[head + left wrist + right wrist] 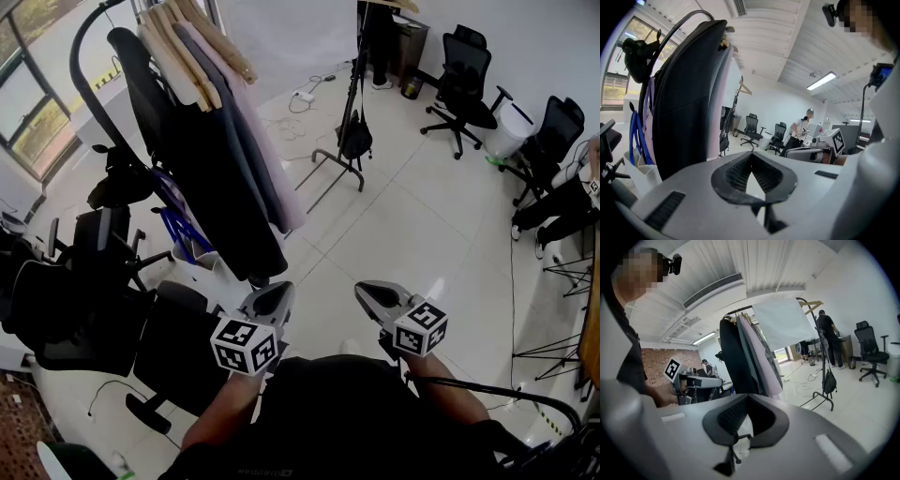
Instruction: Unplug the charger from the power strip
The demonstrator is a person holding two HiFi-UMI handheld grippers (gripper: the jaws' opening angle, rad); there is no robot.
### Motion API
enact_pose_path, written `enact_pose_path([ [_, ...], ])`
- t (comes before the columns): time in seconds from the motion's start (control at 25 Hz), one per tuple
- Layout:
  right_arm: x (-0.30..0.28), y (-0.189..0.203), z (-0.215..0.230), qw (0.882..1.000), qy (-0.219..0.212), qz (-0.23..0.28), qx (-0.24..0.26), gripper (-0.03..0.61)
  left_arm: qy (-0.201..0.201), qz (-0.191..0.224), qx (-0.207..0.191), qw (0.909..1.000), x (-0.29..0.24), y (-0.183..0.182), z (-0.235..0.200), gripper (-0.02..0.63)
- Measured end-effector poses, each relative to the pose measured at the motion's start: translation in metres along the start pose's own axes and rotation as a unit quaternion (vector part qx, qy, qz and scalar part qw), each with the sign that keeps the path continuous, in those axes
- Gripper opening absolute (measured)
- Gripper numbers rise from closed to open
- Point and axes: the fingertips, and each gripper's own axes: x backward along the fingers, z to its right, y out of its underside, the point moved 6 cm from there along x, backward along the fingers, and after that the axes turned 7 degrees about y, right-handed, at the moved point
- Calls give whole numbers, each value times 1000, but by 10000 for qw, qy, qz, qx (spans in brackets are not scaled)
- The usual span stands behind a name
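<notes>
The grey left tool [279,290] and grey right tool [367,290] point forward, shut and empty, seemingly because the white power strip [304,95] lies well ahead.

Floor tiles [412,216] around the clothes rack [73,58]: pale, smooth, glossy, showing reflections. Rack frame: dark metal tube, low sheen. On the rack: dark coat [211,187] and pink garment [272,159], both matt cloth; hangers [202,42] above them tan, wood-like. Office chairs [464,70] beyond the rack: black plastic, mesh backs. Left gripper [751,155] beside the rack: matt grey plastic shell, ribbed black pads [735,172].
</notes>
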Motion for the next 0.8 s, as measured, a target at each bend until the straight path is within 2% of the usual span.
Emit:
enact_pose_path([
  [0.4, 1, 1, -13, 9997, 215, 64, 25, 2, 129, 60, -97, 9999, 10, -4, -11, 6],
  [0.64, 3, 9, -31, 9987, 490, 137, -32, 2, 547, -94, -321, 9979, 13, 0, -10, 6],
  [0.8, 12, 20, -45, 9964, 799, 229, -149, 2, 1003, -302, -515, 9932, 11, 8, -2, 6],
])
